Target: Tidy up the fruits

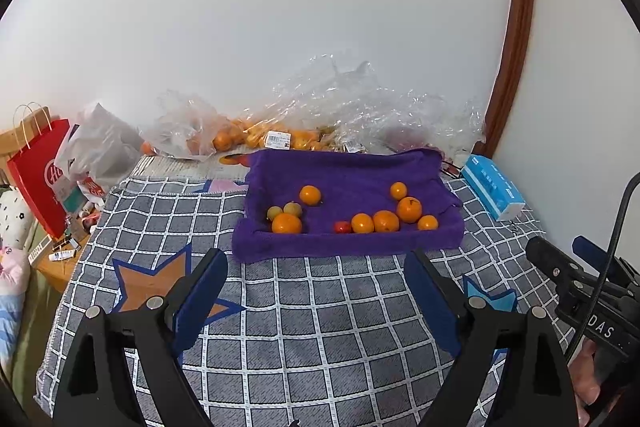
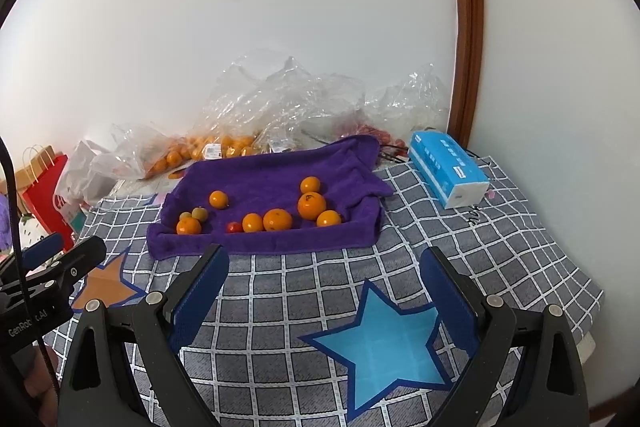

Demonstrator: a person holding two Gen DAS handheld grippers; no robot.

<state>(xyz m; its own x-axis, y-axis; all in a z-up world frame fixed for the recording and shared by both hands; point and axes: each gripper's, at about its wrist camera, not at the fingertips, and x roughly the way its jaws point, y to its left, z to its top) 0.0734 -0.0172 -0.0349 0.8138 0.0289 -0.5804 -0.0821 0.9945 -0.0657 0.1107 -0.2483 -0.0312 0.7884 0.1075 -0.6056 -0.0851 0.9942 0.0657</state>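
Both wrist cameras sat low over the bed (image 1: 320, 307), tilted down toward the wall; left view slightly left. Shared: purple towel (image 1: 348, 171) (image 2: 272, 171), near.

Fuzzy, seemingly terry purple towel (image 1: 352, 179), glossy oranges (image 1: 386, 221)

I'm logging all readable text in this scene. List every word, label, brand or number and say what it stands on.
"GenRobot.AI", partly behind a cable: on the left gripper body, seen from the right wrist.
"DAS", cut off: on the right gripper body, seen from the left wrist.
Red paper bag: white round logo, partly hidden, unreadable.
White price label on the clear bag of oranges: too small.
Blue tissue pack: print too blurred.
Dark cursive on the checked cloth: unreadable.
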